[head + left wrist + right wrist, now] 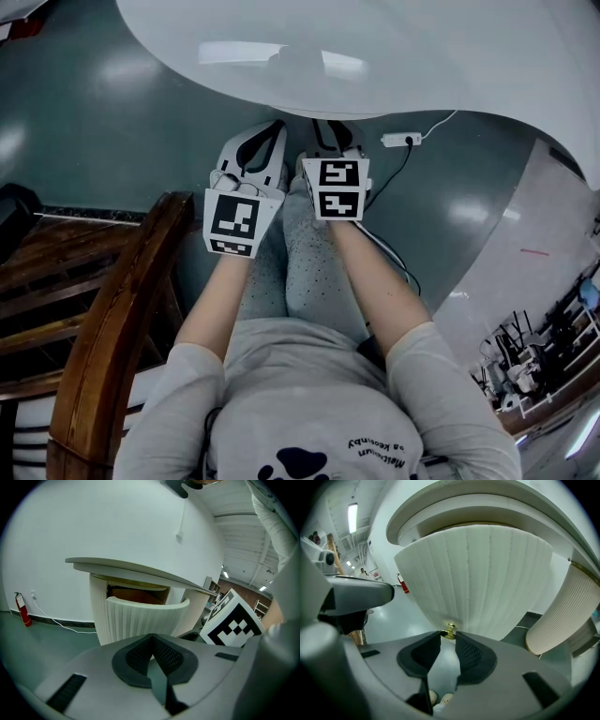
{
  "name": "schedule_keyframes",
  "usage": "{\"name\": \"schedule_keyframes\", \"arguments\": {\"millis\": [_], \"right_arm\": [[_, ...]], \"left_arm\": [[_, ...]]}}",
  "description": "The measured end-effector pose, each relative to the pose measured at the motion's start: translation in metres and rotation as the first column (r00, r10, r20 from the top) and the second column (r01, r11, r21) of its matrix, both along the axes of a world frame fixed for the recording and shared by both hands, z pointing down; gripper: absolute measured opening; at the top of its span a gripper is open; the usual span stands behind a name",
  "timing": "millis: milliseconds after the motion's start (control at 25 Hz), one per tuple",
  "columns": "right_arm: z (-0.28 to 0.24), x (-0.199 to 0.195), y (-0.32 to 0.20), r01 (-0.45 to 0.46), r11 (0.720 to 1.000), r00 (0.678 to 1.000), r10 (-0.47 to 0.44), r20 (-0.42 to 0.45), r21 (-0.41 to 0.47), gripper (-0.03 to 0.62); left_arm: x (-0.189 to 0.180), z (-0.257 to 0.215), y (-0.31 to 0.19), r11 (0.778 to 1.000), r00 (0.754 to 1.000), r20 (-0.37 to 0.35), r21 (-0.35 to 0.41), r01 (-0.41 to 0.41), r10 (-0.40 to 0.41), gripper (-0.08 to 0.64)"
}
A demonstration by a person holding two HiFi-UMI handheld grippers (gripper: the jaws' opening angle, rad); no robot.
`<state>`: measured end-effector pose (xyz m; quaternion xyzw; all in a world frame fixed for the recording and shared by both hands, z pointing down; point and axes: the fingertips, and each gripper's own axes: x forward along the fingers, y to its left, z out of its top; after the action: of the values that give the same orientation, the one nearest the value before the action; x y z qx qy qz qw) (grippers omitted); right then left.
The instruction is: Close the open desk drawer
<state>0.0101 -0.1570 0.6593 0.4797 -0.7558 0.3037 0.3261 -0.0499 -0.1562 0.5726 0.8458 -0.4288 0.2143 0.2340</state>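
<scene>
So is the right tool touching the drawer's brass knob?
Cannot tell. In the right gripper view the knob sits right at the tips of the right tool, with neither contact nor gap plain.

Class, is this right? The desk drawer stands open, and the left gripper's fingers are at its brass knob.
One thing is wrong. The fingers at the brass knob belong to the right gripper, not the left, as the right gripper view shows. The desk drawer does stand open.

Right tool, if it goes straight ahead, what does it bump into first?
Probably the small gold knob on the ribbed white drawer front; it sits right at the tips of the right tool, though the exact gap is hard to judge.
</scene>
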Motion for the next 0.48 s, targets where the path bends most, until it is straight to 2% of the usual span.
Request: {"name": "schedule_keyframes", "arguments": {"millis": [480], "right_arm": [[-0.001,0.004,-0.033,0.007,0.999,1.000,-0.007,-0.010,0.037,0.109]], "left_arm": [[-0.008,0.007,-0.019,0.999,0.999,0.011,0.000,0.033,-0.033,0.006]]}}
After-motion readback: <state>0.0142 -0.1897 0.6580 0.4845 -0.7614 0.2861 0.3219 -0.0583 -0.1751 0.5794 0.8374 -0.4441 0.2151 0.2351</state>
